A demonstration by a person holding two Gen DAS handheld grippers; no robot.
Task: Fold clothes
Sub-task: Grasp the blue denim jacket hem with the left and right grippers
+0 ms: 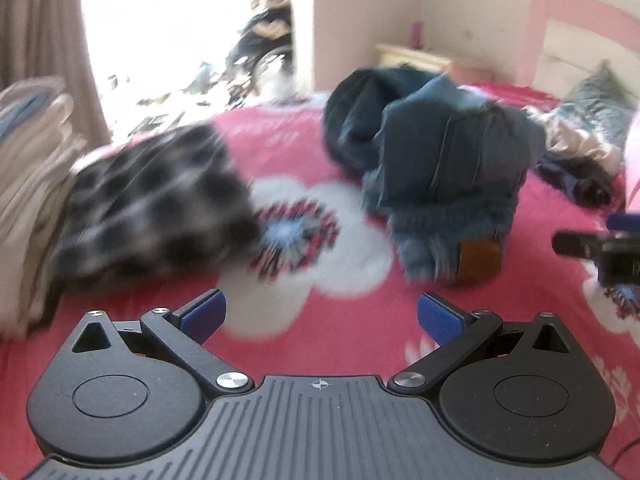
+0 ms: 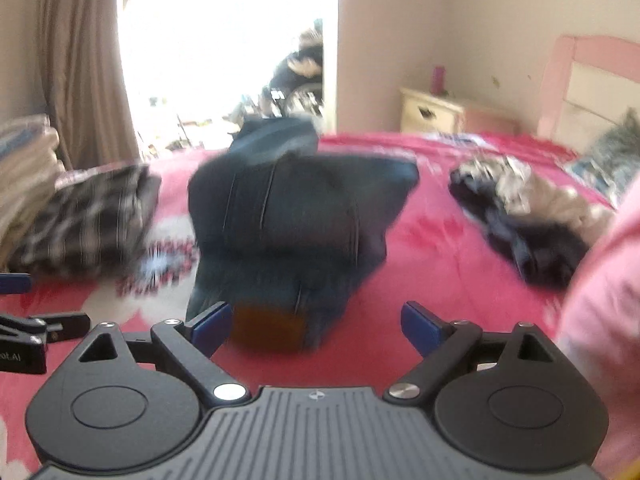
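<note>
We worked over a bed with a pink flowered cover, a bright doorway and curtain behind, a nightstand by the wall. Left gripper hung wide open, holding nothing; right gripper likewise. Jeans lay crumpled mid-bed, just ahead of the right gripper. A checked shirt lay left beside stacked cloth; a dark heap right. Both views were blurred.
</note>
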